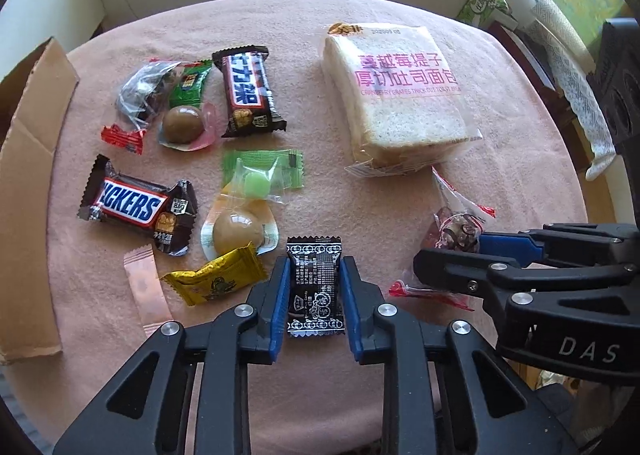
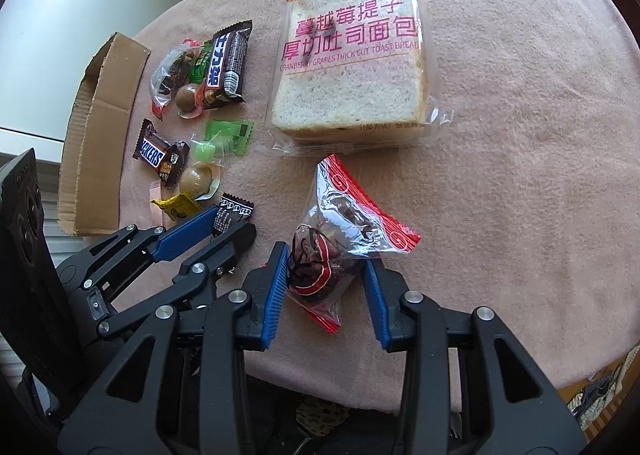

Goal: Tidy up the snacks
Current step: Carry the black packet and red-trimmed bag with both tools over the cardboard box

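Note:
A small black candy packet (image 1: pixel 316 291) lies on the pink tablecloth (image 1: pixel 520 159), and my left gripper (image 1: pixel 316 267) is shut on its two long sides. To its right a clear, red-edged snack packet (image 2: pixel 348 215) sits between the blue pads of my right gripper (image 2: pixel 326 261), which is shut on the packet's lower end. Left of the black packet lie a yellow packet (image 1: pixel 216 279), two Snickers bars (image 1: pixel 136 207) (image 1: pixel 250 91), a green candy (image 1: pixel 260 175) and two round brown sealed snacks (image 1: pixel 236 231) (image 1: pixel 182 123). A bagged toast loaf (image 1: pixel 404 99) lies farther back.
A flattened piece of cardboard (image 1: pixel 32 175) lies along the table's left edge. A pink wrapper strip (image 1: pixel 144 287) sits near the yellow packet. Beyond the far right edge are a green box (image 1: pixel 484 7) and patterned fabric (image 1: pixel 572 87). The two grippers are close side by side.

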Motion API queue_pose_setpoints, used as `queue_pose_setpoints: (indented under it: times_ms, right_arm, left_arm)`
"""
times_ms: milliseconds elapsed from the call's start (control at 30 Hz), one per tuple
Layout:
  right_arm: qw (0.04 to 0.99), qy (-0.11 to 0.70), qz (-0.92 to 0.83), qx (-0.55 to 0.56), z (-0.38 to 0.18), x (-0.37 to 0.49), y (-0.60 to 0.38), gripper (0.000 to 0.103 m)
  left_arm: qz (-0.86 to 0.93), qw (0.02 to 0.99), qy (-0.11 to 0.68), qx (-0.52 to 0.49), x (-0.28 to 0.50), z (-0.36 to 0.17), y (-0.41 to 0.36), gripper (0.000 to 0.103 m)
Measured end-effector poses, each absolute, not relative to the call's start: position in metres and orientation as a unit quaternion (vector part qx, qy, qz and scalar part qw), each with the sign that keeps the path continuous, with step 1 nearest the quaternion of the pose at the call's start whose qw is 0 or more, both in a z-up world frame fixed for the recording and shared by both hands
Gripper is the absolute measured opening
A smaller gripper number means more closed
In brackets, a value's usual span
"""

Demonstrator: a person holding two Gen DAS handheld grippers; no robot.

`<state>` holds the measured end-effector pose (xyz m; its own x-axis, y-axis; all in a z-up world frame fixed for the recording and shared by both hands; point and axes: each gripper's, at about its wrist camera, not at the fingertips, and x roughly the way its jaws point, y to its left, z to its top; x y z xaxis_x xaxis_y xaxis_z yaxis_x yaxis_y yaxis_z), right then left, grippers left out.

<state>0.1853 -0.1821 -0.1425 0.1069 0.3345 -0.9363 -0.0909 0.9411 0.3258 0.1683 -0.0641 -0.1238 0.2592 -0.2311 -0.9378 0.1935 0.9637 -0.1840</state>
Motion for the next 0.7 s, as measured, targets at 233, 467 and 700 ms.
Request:
queue_pose_setpoints:
  times_ms: [233, 467, 700]
  right_arm:
    - [0.743, 0.646, 0.153, 0.079, -0.135, 0.184, -0.176, 0.038]
    - [0.747, 0.64, 0.164, 0.076, -0.122, 0.182, -0.171, 0.038]
    - [0.759, 0.621, 0.184, 0.064, -0.094, 0.185, -0.156, 0.038]
  left_arm:
    - [-0.129, 0.797, 0.59, -0.026, 0.164, -0.116, -0.054, 0.023]
    - [-0.13, 0.809, 0.572, -0.034, 0.161, -0.093, -0.052, 0.023]
    - [-0.113, 0.825, 0.552, -0.052, 0.162, -0.071, -0.026, 0.023]
